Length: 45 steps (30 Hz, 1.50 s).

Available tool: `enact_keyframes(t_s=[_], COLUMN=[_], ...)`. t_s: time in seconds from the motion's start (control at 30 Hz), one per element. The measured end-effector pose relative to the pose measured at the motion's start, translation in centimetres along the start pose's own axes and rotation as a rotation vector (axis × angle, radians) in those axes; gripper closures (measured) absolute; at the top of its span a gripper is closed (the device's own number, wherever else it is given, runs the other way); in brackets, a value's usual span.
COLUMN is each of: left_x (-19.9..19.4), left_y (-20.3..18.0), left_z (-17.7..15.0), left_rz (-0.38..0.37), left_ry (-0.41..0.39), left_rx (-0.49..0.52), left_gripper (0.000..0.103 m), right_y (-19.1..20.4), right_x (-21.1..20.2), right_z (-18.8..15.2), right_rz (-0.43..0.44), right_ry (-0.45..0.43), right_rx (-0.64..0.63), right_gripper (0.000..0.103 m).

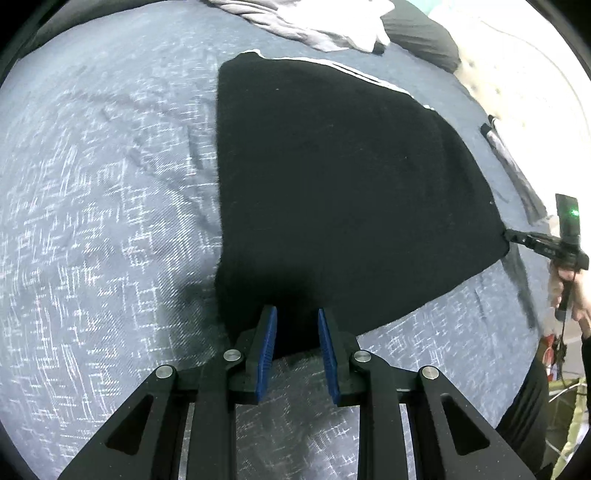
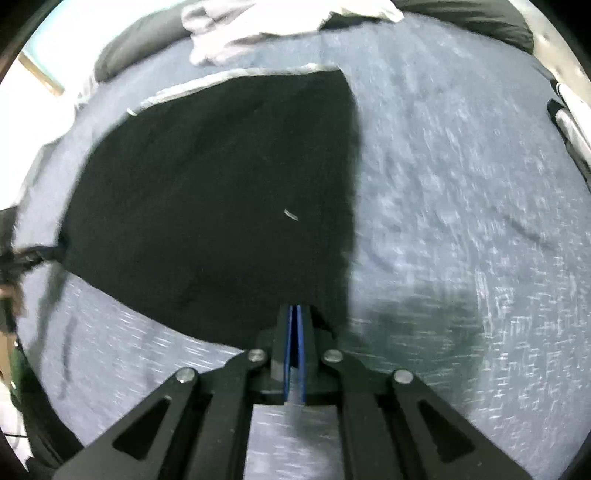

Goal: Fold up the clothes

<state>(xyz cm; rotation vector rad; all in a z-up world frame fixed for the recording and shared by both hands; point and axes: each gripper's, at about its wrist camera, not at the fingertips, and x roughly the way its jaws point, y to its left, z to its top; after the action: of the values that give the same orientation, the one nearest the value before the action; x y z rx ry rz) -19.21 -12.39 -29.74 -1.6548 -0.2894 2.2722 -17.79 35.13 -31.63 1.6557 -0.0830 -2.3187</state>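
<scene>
Garment: black garment (image 1: pixel 332 192) lay flat on grey patterned bedspread (image 1: pixel 110 221), already doubled w/ white trim along far edge.
L gripper: left gripper (image 1: pixel 297 332) at near-left corner, blue pads part spread w/ dark cloth between; pinch or not, can't tell.
R gripper: right gripper (image 2: pixel 295 321) pressed together on near-right corner.
Done: prob. one fold in, edges fairly straight.
Left: at least one more fold; then grey/white pile (image 1: pixel 314 26) at far side, unfolded.

Black hand-held gripper (image 1: pixel 297 314): blue ribbed pads (image 1: pixel 266 350), silver pivot screws (image 1: pixel 233 355), triangular cut-outs.
</scene>
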Motion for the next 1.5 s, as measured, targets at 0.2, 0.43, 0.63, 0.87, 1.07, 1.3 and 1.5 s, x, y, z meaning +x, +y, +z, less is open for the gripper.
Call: enact_keyframes(t_s=[0.2, 0.43, 0.63, 0.87, 1.07, 1.3, 1.5], left_x=[-1.7, -3.3, -2.3, -2.0, -1.9, -1.5, -2.0], left_y=[0.7, 1.3, 0.7, 0.3, 0.6, 0.9, 1.1], left_z=[-0.1, -0.4, -0.3, -0.6, -1.4, -1.9, -2.3], left_rz=[-0.026, -0.081, -0.107, -0.148, -0.150, -0.147, -0.167], left_ry=[-0.083, -0.209, -0.231, -0.299, -0.341, -0.348, -0.365], left_rx=[-0.067, -0.145, -0.143, -0.149, -0.173, -0.165, -0.164], left_gripper=[0.076, 0.069, 0.069, 0.069, 0.065, 0.064, 0.064], right_y=[7.9, 13.1, 13.8, 14.4, 15.2, 16.4, 15.6], right_x=[0.4, 4.3, 5.9, 7.4, 6.8, 6.2, 6.6], right_z=[2.0, 3.0, 3.6, 5.5, 5.0, 2.2, 4.4], right_rz=[0.141, 0.158, 0.154, 0.113, 0.141, 0.129, 0.105], right_ry=[0.010, 0.065, 0.082, 0.063, 0.084, 0.114, 0.079], right_rx=[-0.143, -0.209, -0.211, -0.199, -0.213, -0.282, -0.222], right_gripper=[0.100, 0.100, 0.100, 0.102, 0.100, 0.100, 0.100])
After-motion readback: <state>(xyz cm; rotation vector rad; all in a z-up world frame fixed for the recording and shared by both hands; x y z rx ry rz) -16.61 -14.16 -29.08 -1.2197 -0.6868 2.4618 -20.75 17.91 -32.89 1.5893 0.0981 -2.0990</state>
